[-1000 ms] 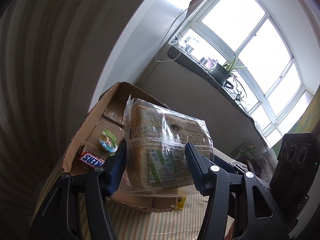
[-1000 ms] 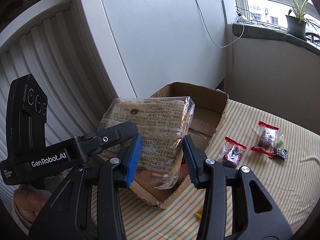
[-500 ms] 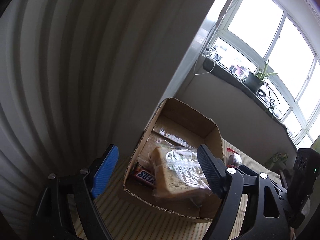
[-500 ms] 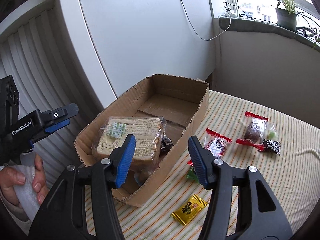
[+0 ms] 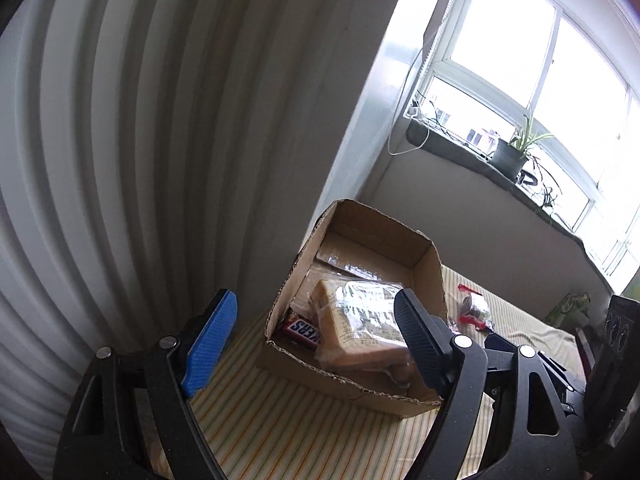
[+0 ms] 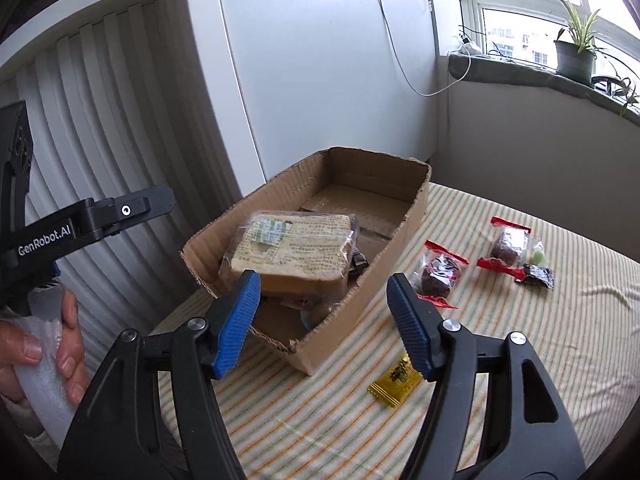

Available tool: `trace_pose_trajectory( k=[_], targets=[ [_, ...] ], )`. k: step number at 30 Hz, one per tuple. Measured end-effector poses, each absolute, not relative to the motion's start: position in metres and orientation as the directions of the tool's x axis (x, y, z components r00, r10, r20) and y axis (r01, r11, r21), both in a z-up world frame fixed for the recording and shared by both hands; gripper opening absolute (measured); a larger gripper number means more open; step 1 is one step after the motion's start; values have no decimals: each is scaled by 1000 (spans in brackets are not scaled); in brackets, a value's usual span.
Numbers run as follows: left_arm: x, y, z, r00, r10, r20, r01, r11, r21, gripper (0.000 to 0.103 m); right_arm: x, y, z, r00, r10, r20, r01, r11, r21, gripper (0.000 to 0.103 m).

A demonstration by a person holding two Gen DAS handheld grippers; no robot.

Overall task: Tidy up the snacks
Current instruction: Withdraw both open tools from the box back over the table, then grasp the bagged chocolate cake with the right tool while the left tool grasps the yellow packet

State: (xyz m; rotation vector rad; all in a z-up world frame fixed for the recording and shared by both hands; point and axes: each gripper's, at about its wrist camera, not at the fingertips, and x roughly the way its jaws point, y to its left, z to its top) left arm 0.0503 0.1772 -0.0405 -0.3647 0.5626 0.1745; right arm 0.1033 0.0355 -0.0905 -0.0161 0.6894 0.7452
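Note:
A wrapped bread loaf (image 6: 288, 252) lies in the open cardboard box (image 6: 400, 240) on the striped tablecloth; it also shows in the left wrist view (image 5: 360, 324), with a Snickers bar (image 5: 304, 330) beside it in the box (image 5: 344, 380). My left gripper (image 5: 316, 340) is open and empty, back from the box's near left corner. My right gripper (image 6: 324, 320) is open and empty above the box's near end. A gold candy (image 6: 394, 380) and two red-edged snack packets (image 6: 438, 276) (image 6: 508, 244) lie on the cloth right of the box.
A small dark wrapper (image 6: 536, 276) and a green sweet (image 6: 536, 256) lie by the far packet. White slatted panels and a white cabinet (image 6: 320, 80) stand behind the box. A windowsill with a potted plant (image 6: 574, 56) is at the back right.
Both grippers let go of the bread loaf, which now lies in the box. Both have opened and drawn back from the box.

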Motion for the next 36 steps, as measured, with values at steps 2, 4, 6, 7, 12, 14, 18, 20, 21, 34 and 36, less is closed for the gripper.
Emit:
trace_pose_trajectory(
  k=[2,4,6,7,12,14,18,20,21,34,36],
  targets=[
    [46,167,-36,841,68,-537,-235,940,-249,81,99,20,-94,539,606,-585,-616,757,216,69],
    [44,151,-34,849,68,-524,-207,956,-210,81,95,0,-98,562,578,-592,-588,782,205,69],
    [43,137,-34,853,48,-519,-171,967,-191,81,94,-26,-105,577,547,-607,-549,810,208,69],
    [44,129,-35,851,31,-524,-152,970,-189,81,93,-40,-109,583,532,-615,-526,823,214,69],
    [51,82,-41,833,-56,-550,-54,982,-182,81,87,-109,-117,631,454,-629,-413,883,223,70],
    [48,65,-40,833,-80,-548,-13,986,-164,81,84,-129,-118,646,438,-626,-385,894,228,70],
    [46,32,-37,835,-104,-540,48,992,-115,81,78,-155,-114,672,429,-603,-360,901,241,78],
    [46,22,-38,832,-108,-544,64,993,-99,81,76,-161,-111,677,430,-597,-358,901,244,78],
    [46,17,-39,830,-111,-547,71,993,-94,81,76,-164,-110,679,431,-595,-359,901,244,78],
    [52,-12,-84,785,-130,-606,144,989,-26,81,113,-154,-110,641,446,-625,-395,890,230,78],
    [57,-13,-93,775,-128,-619,147,989,-22,81,129,-143,-113,618,454,-642,-412,882,228,79]
  ],
)
